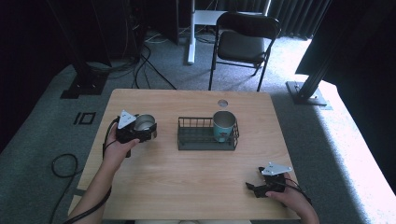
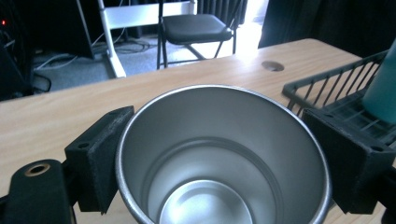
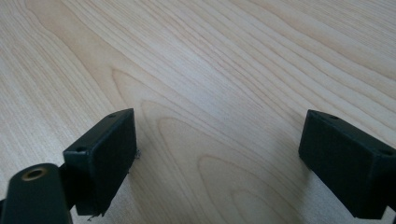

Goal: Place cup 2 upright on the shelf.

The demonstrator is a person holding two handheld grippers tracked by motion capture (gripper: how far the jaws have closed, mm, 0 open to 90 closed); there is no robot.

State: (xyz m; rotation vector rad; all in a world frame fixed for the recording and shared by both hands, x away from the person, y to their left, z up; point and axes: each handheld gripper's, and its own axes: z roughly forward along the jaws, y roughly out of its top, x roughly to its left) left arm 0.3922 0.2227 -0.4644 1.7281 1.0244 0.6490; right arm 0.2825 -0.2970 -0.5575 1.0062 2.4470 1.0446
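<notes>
Left tongs clenched on steel cup, pads against both sides; high view shows wire basket beyond with teal cup. Right tongs released above bare worktop.

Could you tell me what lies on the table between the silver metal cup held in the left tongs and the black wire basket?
Nothing: in the high view, bare wooden table separates the silver metal cup from the black wire basket.

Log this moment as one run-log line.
left gripper: shut on steel cup | right gripper: open, over table | teal cup: in wire basket
</notes>
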